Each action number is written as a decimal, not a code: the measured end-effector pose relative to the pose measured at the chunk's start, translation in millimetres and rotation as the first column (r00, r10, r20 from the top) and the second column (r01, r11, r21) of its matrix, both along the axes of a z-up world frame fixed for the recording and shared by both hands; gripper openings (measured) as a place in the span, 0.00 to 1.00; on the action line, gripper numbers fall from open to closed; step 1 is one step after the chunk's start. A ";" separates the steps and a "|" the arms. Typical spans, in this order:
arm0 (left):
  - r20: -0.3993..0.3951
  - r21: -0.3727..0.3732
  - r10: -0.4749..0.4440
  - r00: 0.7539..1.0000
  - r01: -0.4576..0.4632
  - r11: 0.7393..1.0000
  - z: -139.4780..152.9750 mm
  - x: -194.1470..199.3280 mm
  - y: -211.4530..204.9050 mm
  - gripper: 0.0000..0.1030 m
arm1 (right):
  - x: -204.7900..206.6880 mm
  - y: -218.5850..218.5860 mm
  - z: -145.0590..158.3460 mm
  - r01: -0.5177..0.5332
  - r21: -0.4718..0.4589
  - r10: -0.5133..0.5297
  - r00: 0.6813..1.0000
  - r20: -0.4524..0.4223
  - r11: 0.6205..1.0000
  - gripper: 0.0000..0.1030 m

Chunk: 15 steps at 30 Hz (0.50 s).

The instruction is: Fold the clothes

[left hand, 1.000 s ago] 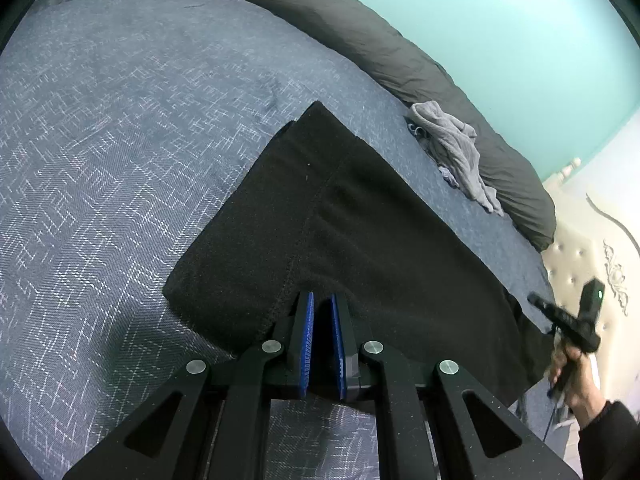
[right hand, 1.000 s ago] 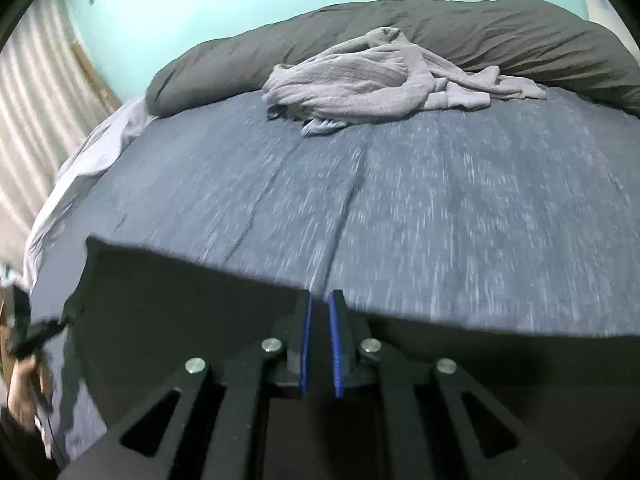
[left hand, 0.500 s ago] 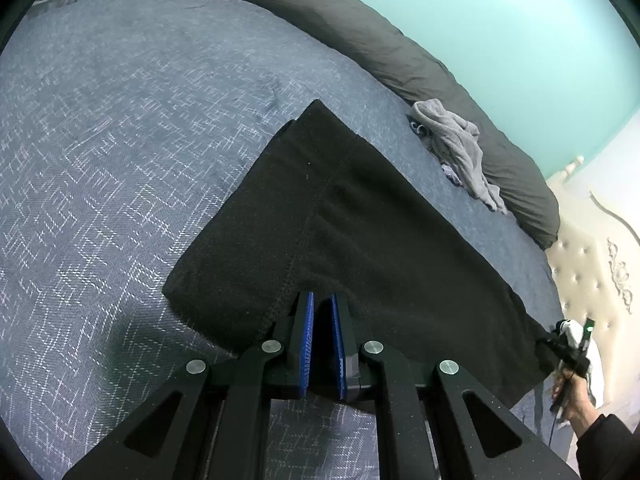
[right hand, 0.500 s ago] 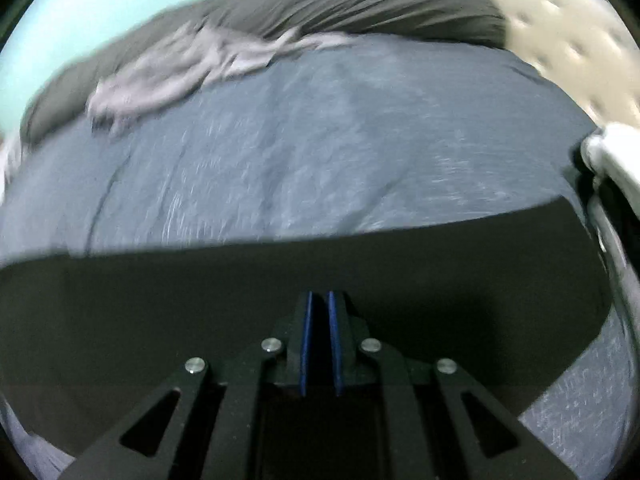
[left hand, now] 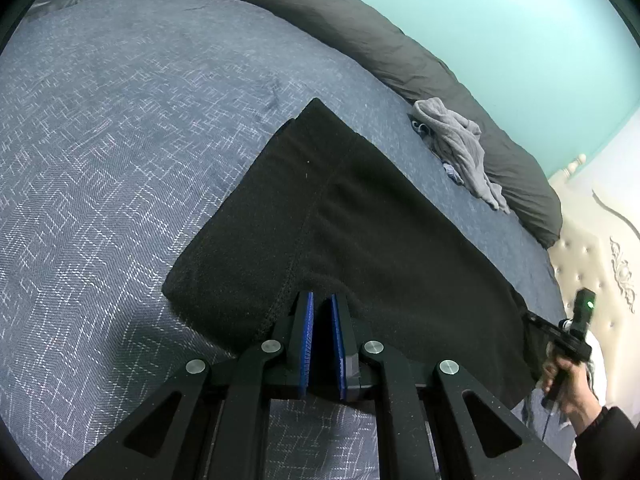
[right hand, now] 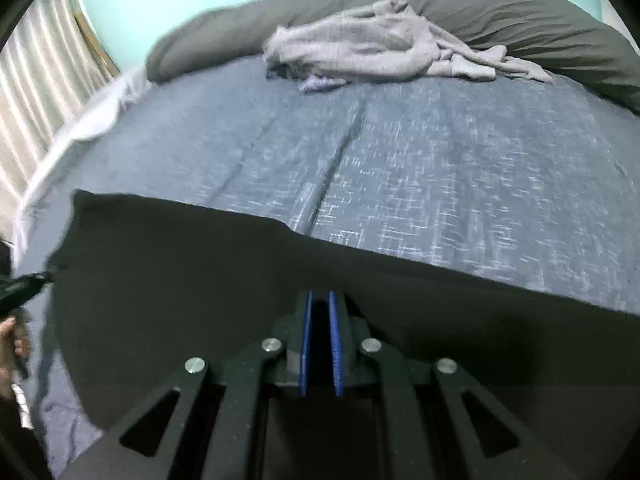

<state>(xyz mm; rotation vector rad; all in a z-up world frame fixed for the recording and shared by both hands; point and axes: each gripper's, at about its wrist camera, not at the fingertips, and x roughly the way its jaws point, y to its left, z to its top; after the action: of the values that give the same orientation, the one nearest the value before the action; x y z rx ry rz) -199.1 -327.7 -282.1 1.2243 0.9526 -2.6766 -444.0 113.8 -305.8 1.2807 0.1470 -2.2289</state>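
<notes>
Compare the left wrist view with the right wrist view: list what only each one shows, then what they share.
Only the left wrist view shows the tufted cream headboard and the stitched seam running down the black garment.

Only the right wrist view shows the striped curtain at the left.

Both show the black garment held at one edge by the left gripper and the right gripper, the blue bedspread, the crumpled grey garment and the dark grey duvet.
</notes>
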 end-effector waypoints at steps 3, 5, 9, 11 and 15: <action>0.000 0.002 -0.002 1.000 0.002 1.000 -0.2 0.1 -0.1 0.10 | -21.6 11.0 -3.1 0.106 0.007 -0.106 0.994 0.007 0.994 0.08; 0.000 0.004 -0.003 1.000 0.003 1.000 -0.3 0.1 -0.2 0.10 | -33.3 25.6 -1.4 0.194 0.035 -0.194 0.981 -0.003 0.980 0.08; 0.001 0.007 -0.005 1.000 0.005 1.000 -0.5 0.2 -0.3 0.10 | -43.8 75.3 0.1 0.334 0.083 -0.337 0.941 0.023 0.939 0.08; 0.001 0.009 -0.006 1.000 0.006 1.000 -0.6 0.3 -0.3 0.10 | -40.2 99.6 4.7 0.371 0.069 -0.374 0.927 0.029 0.926 0.08; 0.003 0.004 -0.003 1.000 0.003 1.000 -0.5 0.4 1.2 0.10 | -13.9 132.6 14.7 0.346 -0.038 -0.343 0.937 0.067 0.938 0.08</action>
<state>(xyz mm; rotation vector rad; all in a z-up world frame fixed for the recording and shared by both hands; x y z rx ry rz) -198.7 -326.5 -282.7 1.2316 0.9561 -2.6756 -458.0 246.4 -291.1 1.4334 -0.1684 -2.4625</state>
